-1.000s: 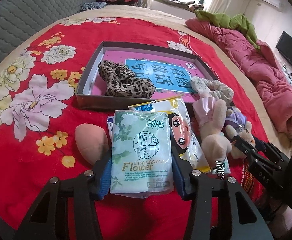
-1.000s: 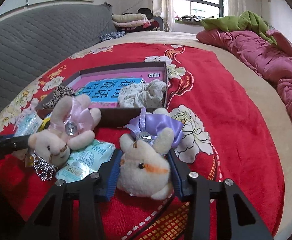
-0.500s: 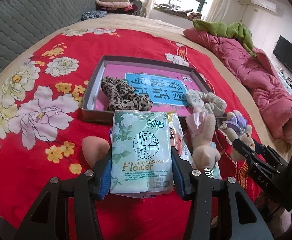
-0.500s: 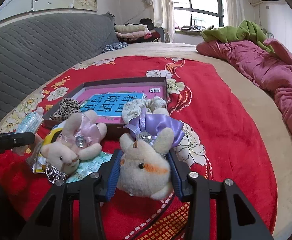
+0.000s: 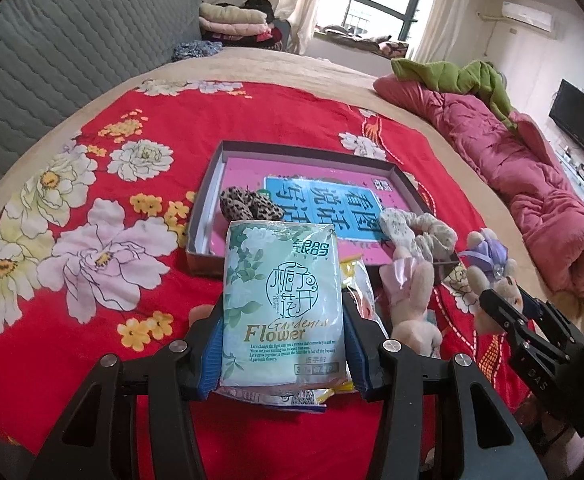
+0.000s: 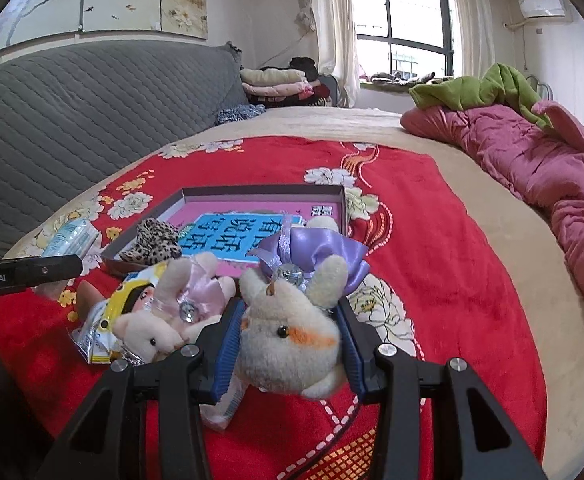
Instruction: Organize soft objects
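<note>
Left gripper (image 5: 282, 354) squeezes a tissue pack (image 5: 282, 308) above the red blanket (image 5: 92, 280), near the box (image 5: 208, 200). Right gripper (image 6: 288, 350) hugs a bunny toy (image 6: 292, 340) with a purple bow, beside another bunny (image 6: 164, 316).

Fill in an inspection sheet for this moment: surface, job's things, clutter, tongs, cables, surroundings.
Surface: bed with red floral blanket.
Job's things: tissue pack and purple-bow plush held; pink-bow plush and snack bag on blanket; leopard scrunchie and pale scrunchie in box.
Clutter: peach sponge beside left tongs.
Tongs: left tongs shut on tissue pack; right tongs shut on purple-bow plush.
Cables: nothing seen.
Surroundings: grey headboard, pink quilt, window.
</note>
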